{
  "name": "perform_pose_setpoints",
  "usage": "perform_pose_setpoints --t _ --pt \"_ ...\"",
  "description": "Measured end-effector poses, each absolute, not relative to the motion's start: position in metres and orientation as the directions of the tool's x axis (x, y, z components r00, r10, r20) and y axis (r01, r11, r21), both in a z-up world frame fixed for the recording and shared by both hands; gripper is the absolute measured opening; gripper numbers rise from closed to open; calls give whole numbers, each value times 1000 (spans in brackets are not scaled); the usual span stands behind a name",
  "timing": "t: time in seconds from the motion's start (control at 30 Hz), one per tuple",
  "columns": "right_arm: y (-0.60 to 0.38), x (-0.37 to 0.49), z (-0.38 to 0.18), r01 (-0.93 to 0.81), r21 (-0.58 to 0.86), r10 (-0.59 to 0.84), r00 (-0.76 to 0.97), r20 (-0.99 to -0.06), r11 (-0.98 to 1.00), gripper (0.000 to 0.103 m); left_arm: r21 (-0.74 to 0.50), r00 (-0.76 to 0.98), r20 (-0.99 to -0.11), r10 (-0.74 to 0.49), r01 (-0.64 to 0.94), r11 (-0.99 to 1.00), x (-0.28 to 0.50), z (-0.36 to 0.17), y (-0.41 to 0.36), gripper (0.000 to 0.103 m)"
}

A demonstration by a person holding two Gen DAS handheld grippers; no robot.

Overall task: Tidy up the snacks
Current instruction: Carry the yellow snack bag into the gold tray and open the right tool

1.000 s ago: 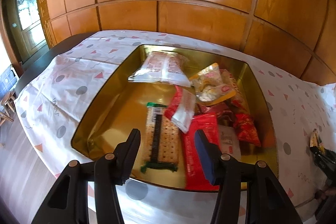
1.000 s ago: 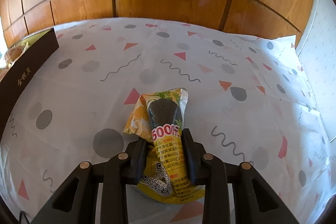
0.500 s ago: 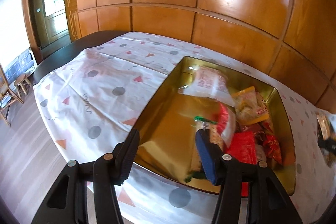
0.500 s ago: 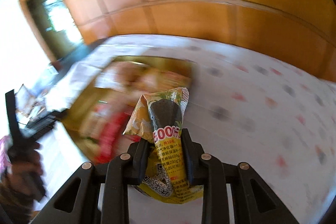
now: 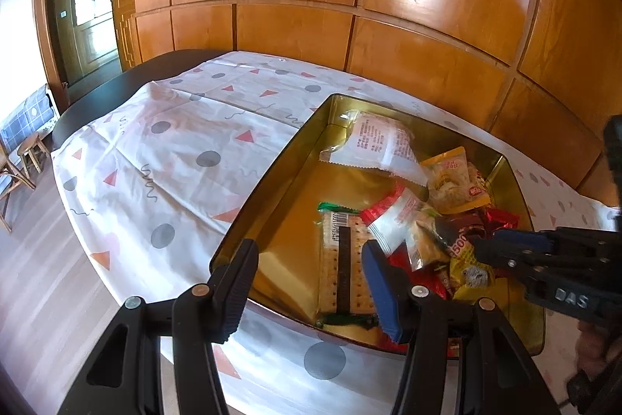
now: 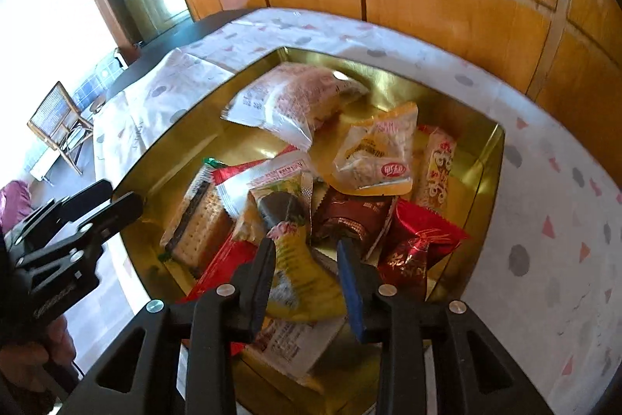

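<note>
In the left wrist view, the left gripper [image 5: 307,282] hangs with its jaws apart and empty over the near edge of the shallow gold metal tray [image 5: 272,177] on the tabletop's patterned white cloth [image 5: 163,158]; the right gripper [image 5: 482,251] reaches in from the tray's right side. In the right wrist view, the right gripper [image 6: 307,263] has its jaws opening, with the yellow plastic snack packet [image 6: 299,271] between them, lying on the heaped wrappers by the tray's near edge, beside a clear-wrapped cracker pack [image 6: 194,224].
</note>
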State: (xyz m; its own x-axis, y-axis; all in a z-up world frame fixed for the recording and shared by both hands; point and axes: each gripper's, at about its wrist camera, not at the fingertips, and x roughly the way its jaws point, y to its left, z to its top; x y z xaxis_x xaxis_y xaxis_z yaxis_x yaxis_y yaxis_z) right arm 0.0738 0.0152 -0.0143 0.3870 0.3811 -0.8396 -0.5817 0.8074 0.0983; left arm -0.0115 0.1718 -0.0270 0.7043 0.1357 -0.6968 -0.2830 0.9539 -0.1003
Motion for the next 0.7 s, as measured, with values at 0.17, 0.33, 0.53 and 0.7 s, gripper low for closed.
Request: perform_pose_setpoints --t 0.17,0.33,0.53,0.7 --pt "28 65 -6 -625 108 429 391 -814 773 32 -90 701 -700 139 -280 956 -11 -28 165 61" --pt "46 66 -39 -617 -58 270 424 -865 785 23 -86 714 -686 137 -268 960 -13 -22 160 70" --pt "38 67 -33 -584 -41 281 449 -849 811 23 -75 736 -663 140 -250 965 -18 -14 151 83" --pt "20 52 -15 -535 6 321 498 -806 845 30 -47 739 -654 160 -251 967 -23 -10 140 96"
